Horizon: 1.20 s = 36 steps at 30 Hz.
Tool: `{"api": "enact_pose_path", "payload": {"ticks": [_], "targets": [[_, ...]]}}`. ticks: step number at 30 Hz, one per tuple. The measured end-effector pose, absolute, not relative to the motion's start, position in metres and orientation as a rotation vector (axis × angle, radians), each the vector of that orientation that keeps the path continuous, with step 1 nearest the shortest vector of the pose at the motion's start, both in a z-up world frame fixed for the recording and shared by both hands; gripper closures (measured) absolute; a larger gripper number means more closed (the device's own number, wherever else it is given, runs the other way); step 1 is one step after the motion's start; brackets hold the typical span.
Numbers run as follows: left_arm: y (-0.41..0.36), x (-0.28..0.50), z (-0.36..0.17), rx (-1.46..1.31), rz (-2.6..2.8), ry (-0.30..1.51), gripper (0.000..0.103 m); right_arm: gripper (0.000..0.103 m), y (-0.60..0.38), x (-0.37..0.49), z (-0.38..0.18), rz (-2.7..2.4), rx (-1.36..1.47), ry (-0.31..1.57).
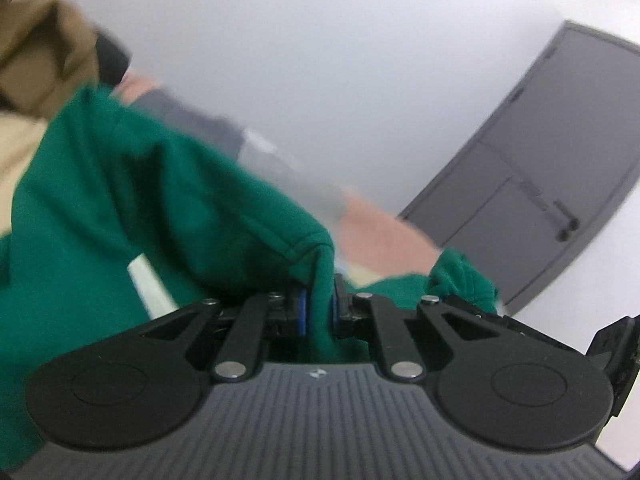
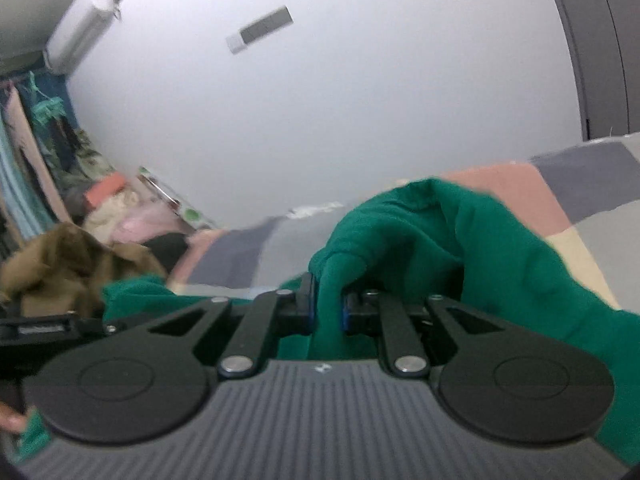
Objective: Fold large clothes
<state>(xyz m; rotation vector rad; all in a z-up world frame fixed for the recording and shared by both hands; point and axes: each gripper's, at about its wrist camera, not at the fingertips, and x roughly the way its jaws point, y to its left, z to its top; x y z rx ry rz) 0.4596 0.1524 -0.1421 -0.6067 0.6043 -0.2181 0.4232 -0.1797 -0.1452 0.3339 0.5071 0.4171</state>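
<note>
Both grippers, left (image 1: 319, 312) and right (image 2: 327, 307), pinch folds of the green sweatshirt (image 1: 132, 200), which hangs stretched between them above the patchwork bedspread (image 2: 580, 184).

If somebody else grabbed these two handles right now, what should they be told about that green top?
Left tongs: shut on a fold of the green knit sweatshirt.
Right tongs: shut on another bunch of the same garment.
The sweatshirt hangs between both, lifted over the patchwork bedcover; a brown fleece garment lies aside.
Done: both grips taken.
Left: spread it flat, fold it; no fold shows yet.
</note>
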Motion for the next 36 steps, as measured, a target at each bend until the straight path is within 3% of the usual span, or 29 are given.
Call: {"api": "enact_pose_path", "payload": {"ticks": [6,10,11,14,15,22,36], "targets": [[0.138,0.481,-0.181,-0.503,-0.169,0.693,0.089,0.09,-0.158,0.45,-0.204,0.392,0.263,0.585],[0.136,0.477,-0.176,-0.446,-0.173,0.694,0.088,0.088,-0.157,0.441,-0.203,0.392,0.244,0.573],[0.135,0.473,-0.173,-0.428,-0.169,0.693,0.084,0.087,-0.157,0.439,-0.2,0.396,0.246,0.57],[0.135,0.457,-0.165,-0.346,-0.151,0.696,0.053,0.086,-0.162,0.428,-0.188,0.403,0.265,0.568],[0.136,0.448,-0.161,-0.33,-0.159,0.682,0.05,0.085,-0.165,0.422,-0.182,0.4,0.272,0.569],[0.137,0.385,-0.117,-0.318,-0.162,0.648,0.049,0.055,-0.181,0.366,-0.138,0.406,0.285,0.53],[0.07,0.27,-0.08,-0.273,-0.264,0.624,0.049,0.055,-0.195,0.224,-0.103,0.474,0.278,0.534]]}}
